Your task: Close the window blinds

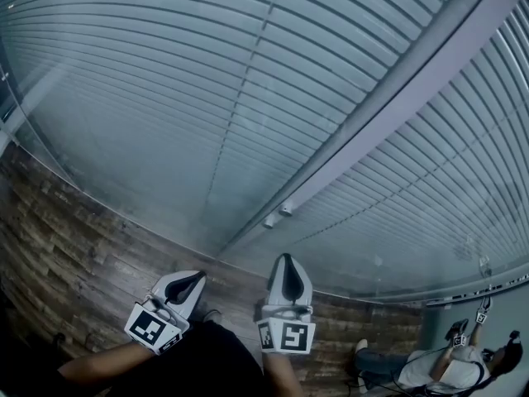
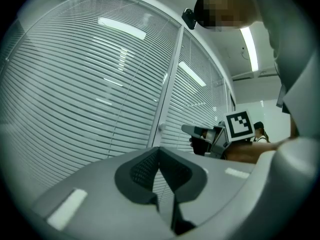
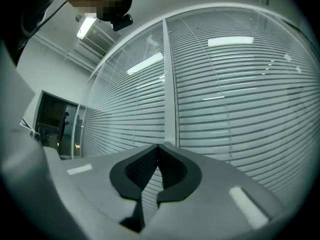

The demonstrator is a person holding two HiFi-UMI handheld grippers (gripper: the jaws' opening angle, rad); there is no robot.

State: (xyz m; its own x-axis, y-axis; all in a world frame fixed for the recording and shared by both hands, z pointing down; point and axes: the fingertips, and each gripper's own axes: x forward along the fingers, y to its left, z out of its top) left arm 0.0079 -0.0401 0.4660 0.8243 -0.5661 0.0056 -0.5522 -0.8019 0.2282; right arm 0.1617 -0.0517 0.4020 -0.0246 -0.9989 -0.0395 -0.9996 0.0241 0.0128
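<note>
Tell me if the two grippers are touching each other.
Apart. The head view shows a strip of wooden floor plainly separating the left gripper from the right gripper.

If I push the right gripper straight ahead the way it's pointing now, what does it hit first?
Most likely the upright frame post between the blinds, near its small knob. The right gripper, shut and empty, aims there. Nothing shows in between, though depth is unclear.
</note>
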